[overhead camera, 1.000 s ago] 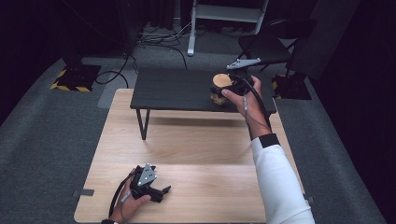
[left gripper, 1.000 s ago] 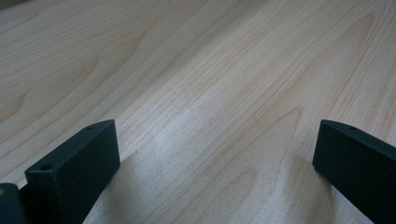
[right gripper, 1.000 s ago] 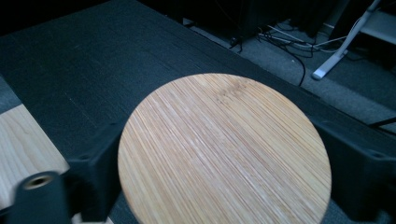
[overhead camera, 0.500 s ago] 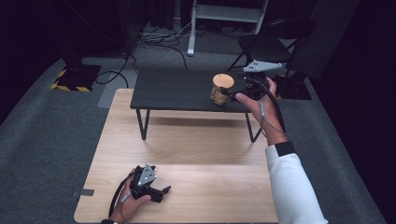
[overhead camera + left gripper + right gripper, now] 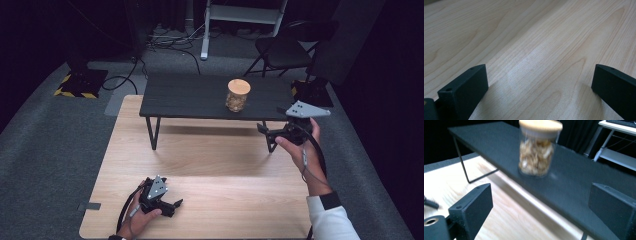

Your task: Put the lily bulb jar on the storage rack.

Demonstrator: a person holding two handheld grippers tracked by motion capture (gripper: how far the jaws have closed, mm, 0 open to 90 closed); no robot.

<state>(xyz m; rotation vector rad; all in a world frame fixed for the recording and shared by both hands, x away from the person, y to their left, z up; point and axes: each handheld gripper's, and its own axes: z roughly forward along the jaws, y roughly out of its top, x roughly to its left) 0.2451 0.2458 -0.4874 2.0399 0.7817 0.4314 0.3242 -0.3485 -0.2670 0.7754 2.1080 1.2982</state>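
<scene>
The glass jar point(image 5: 537, 147) with its wooden lid stands upright on the black shelf point(image 5: 574, 182), ahead of and apart from the right gripper point(image 5: 267, 132), whose jaws gape wide and empty, while the left gripper point(image 5: 172, 205) rests on the wooden table point(image 5: 529, 50) with jaws equally wide over bare wood.

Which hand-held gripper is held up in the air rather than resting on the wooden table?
The right hand-held gripper, raised near the black shelf; the left hand-held gripper rests low on the wooden table.
</scene>
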